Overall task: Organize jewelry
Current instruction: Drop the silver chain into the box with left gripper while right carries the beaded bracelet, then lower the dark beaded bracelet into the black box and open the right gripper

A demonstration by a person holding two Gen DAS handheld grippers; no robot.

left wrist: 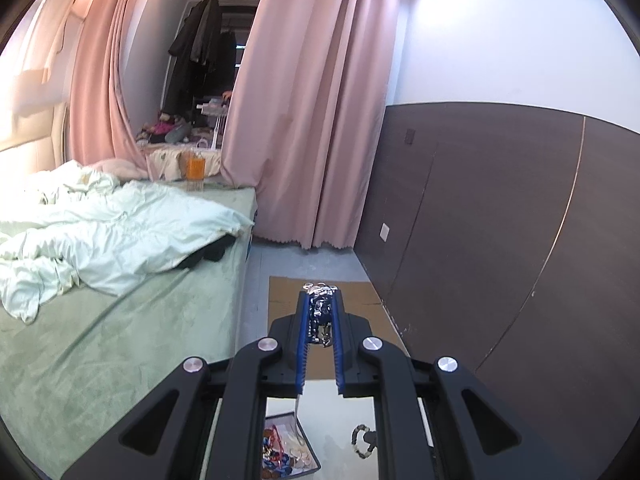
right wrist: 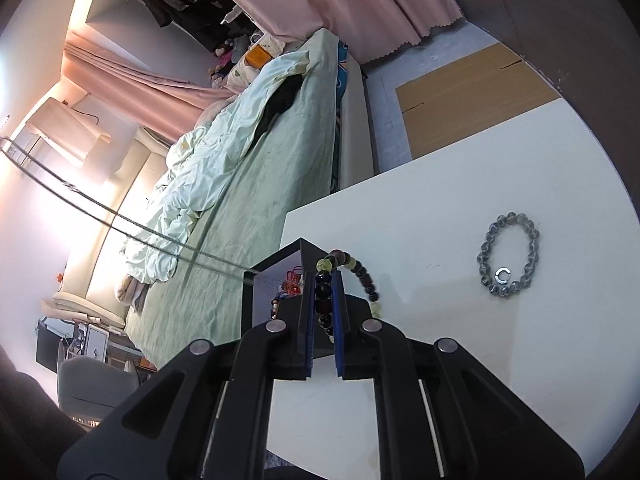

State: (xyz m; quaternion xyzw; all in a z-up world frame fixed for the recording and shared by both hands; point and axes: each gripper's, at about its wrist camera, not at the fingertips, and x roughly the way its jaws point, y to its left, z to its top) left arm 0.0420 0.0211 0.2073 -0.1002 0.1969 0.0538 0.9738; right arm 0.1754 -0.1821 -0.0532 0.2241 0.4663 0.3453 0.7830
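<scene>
My left gripper (left wrist: 320, 292) is shut on a bunched silvery chain piece (left wrist: 321, 312), held high above the floor. Far beneath it lies the white table (left wrist: 340, 408) with a black box (left wrist: 280, 415) full of mixed jewelry and a beaded bracelet (left wrist: 360, 442) beside it. My right gripper (right wrist: 324, 276) is shut on a bracelet of dark and yellowish beads (right wrist: 362, 276), right at the corner of the black box (right wrist: 256, 304). A grey bead bracelet (right wrist: 508, 256) lies flat on the table (right wrist: 440, 200), with a small open silver ring (right wrist: 501, 275) inside its loop.
A thin chain (right wrist: 120, 216) stretches across the left of the right wrist view to the box's edge. A bed with a pale green cover (left wrist: 100, 340) runs along the table's left. Flat cardboard (left wrist: 360, 300) lies on the floor by the dark wall panel (left wrist: 500, 240). Pink curtains (left wrist: 312, 100) hang behind.
</scene>
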